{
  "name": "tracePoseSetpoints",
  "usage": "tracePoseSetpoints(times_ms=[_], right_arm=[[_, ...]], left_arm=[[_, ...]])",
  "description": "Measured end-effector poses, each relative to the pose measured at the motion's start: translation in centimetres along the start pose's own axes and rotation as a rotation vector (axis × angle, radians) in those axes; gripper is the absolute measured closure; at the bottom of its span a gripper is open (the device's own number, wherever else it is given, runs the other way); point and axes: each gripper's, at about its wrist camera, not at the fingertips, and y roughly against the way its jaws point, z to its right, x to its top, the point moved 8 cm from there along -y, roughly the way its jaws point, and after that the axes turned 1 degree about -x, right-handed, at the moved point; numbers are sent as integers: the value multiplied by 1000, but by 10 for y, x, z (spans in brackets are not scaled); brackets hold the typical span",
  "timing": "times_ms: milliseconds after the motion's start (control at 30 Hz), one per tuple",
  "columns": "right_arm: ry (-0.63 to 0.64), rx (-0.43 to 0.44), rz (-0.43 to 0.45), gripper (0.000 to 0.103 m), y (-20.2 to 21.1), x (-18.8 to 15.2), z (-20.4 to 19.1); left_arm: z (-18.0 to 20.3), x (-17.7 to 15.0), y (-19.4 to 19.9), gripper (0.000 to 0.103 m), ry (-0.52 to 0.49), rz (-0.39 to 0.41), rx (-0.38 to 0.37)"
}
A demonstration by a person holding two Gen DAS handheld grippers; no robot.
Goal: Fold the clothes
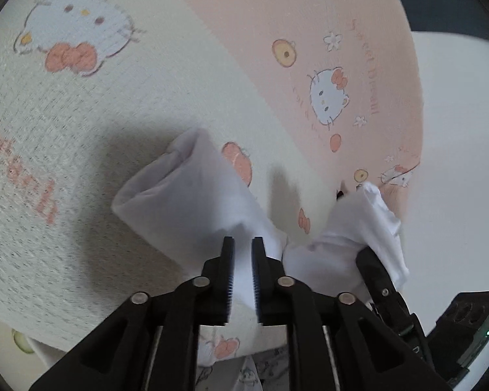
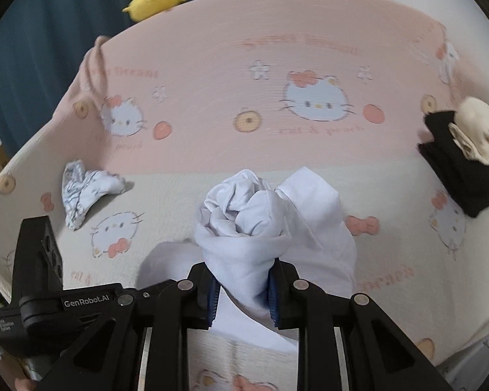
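Item one, white garment (image 2: 244, 224): a bunched white cloth held up over the bed sheet (image 2: 309, 65), near edge, centre of the right wrist view. You have it pinched in the right gripper (image 2: 243, 293); both pads press into a thick wad of the fabric, so that grip is firm.

Item two, left gripper (image 1: 243, 277): its jaws stand a little apart with white fabric running between them. No pad visibly presses the cloth, so count it as released there, with the cloth only lying in the gap.

Item three, folded stack (image 2: 463, 150): a black piece with a cream piece on top, far right on the sheet, well apart from the work.

Item four, crumpled printed cloth (image 2: 84, 189): left of centre, unfolded, lying on the sheet.

Item five, yellow plush toy (image 2: 153, 0): beyond the far edge of the bed.

Step in hand, by my reading: the white piece is being carried as a rolled or bundled item, not yet set down.

Next move calls for you to lower it to a bare patch of sheet or beside the stack, keeping the bundle from unrolling as the right grip lets go.
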Motion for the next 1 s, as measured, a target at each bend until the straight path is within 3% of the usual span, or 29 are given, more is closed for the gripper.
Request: tracePoseSetpoints(times_ms=[67,133,233,500,600,667,767,1000], right_arm=[[44,8,-9,81,-5,0,-14],[90,12,-28,82,-12,-1,-27],[103,3,-56,82,-25,-2,-35],[59,76,-110,80,-49,-10,-51],[26,115,-110,72,-47,-12,-52],[-5,164,-103,58,-40,-10,-51],[-81,252,-79,51,-21,-3,-47],[-105,165,-4,45,15,10,-2]], left_arm=[[-5,5,9,43,47,42,-43],[-8,14,25,39,82,131,-81],[-9,24,36,39,78,166,-75],[-9,38,47,39,62,205,-54],[-7,38,46,39,43,186,-50],[-3,36,44,39,37,173,-43],[0,34,47,39,20,169,-29],[17,32,46,39,-51,165,16]])
